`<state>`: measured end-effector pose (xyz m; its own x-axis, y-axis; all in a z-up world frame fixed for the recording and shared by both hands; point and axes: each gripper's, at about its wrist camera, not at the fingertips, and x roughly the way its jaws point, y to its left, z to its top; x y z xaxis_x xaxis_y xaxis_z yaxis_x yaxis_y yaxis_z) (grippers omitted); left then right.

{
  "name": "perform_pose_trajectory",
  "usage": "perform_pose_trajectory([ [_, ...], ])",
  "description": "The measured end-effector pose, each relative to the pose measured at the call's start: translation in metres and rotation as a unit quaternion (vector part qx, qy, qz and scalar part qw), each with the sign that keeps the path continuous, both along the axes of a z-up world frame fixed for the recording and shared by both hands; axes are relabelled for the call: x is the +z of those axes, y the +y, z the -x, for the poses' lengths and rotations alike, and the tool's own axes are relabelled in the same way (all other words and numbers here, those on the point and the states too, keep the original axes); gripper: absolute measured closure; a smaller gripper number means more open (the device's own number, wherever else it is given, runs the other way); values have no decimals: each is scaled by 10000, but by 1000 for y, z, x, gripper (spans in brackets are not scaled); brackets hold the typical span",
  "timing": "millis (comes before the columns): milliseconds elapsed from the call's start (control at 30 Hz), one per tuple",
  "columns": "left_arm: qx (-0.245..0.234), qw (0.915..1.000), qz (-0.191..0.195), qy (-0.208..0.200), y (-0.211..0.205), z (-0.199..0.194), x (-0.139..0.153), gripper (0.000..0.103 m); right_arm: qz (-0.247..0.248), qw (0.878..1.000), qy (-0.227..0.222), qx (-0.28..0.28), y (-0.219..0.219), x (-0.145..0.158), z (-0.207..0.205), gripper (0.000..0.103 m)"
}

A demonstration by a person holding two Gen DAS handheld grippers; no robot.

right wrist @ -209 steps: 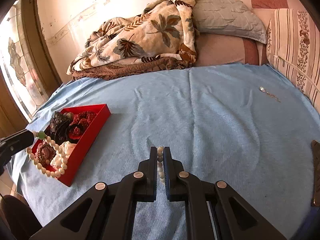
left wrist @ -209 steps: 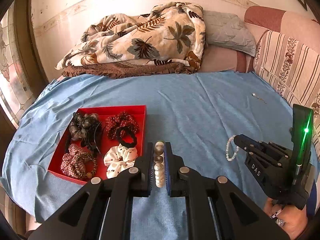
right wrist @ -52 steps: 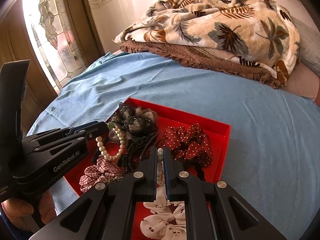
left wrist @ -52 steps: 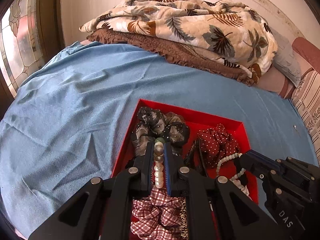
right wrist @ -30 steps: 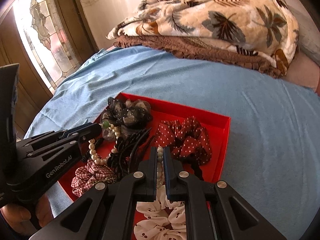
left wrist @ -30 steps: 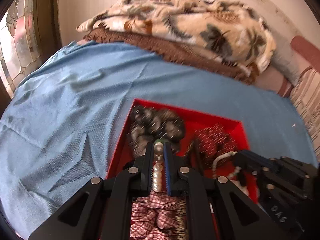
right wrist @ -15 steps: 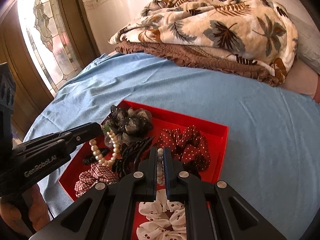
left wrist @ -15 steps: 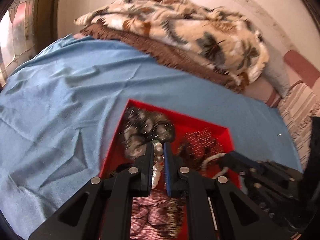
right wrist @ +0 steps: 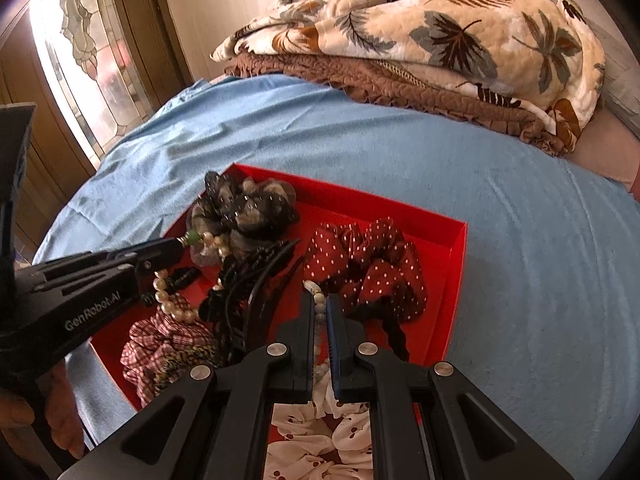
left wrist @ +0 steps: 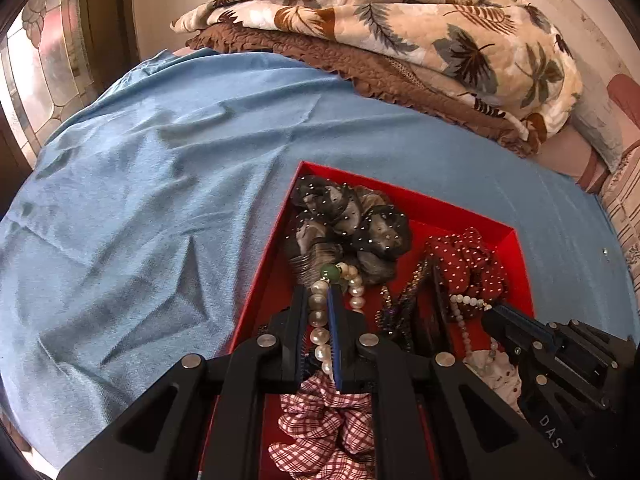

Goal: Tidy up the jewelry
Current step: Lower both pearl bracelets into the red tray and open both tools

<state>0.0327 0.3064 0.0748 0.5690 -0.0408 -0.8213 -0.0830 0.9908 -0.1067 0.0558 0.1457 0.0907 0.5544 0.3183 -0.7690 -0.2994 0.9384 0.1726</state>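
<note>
A red tray point(left wrist: 460, 210) point(right wrist: 456, 276) lies on the blue bedsheet and holds several scrunchies. My left gripper point(left wrist: 319, 292) point(right wrist: 176, 246) is shut on a pearl bracelet with a green bead point(left wrist: 318, 318) point(right wrist: 172, 300), low over the tray by the grey scrunchie point(left wrist: 352, 228). My right gripper point(right wrist: 320, 300) point(left wrist: 490, 316) is shut on a smaller pearl bracelet point(right wrist: 318, 304) point(left wrist: 464, 320), over the tray near the red dotted scrunchie point(right wrist: 368, 268).
A folded leaf-print blanket point(left wrist: 400, 24) on a brown quilt lies at the back of the bed. A stained-glass window point(right wrist: 80, 40) is at the left. A plaid scrunchie point(left wrist: 324, 432), a white scrunchie point(right wrist: 320, 440) and a black hair clip point(right wrist: 248, 280) fill the tray.
Both grippers have carried their bracelets from the open sheet to over the red tray. In the last second they have sunk a little closer to the scrunchies.
</note>
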Motion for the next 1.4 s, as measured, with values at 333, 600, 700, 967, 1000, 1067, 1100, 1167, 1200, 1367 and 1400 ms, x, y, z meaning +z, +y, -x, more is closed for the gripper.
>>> perform_pose_trajectory([
  [333, 89, 9996, -248, 35, 0, 0, -2, 94, 130, 9999, 67, -18, 1, -10, -3, 96],
  [600, 72, 9996, -255, 25, -2, 0, -1, 93, 146, 9998, 140, -48, -2, -14, -5, 96],
  [700, 58, 9997, -246, -11, -3, 2, 0, 82, 128, 9998, 141, -61, -2, -13, -5, 96],
  [967, 9, 9987, -398, -303, -6, 10, 12, 52, 13, 9999, 35, -148, -6, -3, 0, 72],
  [1000, -8, 9986, -419, -323, -7, 12, 13, 52, 9, 9999, 18, -159, -7, -2, 1, 72],
  [1067, -46, 9982, -458, -380, -8, 14, 15, 52, -20, 9998, -12, -189, -9, 2, 2, 72],
  [1100, -59, 9981, -460, -400, -8, 14, 16, 52, -30, 9998, -23, -203, -8, 3, 2, 72],
  [1167, -78, 9979, -437, -476, -8, 17, 20, 49, -53, 9997, -55, -239, -10, 8, 4, 71],
  [1200, -76, 9978, -428, -509, -8, 18, 21, 48, -70, 9996, -74, -260, -11, 10, 6, 70],
  [1367, -5, 9968, -423, -685, -4, 24, 29, 42, -115, 9992, -163, -339, -17, 19, 15, 61],
  [1400, 5, 9966, -423, -706, -4, 26, 29, 42, -116, 9992, -172, -349, -17, 20, 16, 61],
])
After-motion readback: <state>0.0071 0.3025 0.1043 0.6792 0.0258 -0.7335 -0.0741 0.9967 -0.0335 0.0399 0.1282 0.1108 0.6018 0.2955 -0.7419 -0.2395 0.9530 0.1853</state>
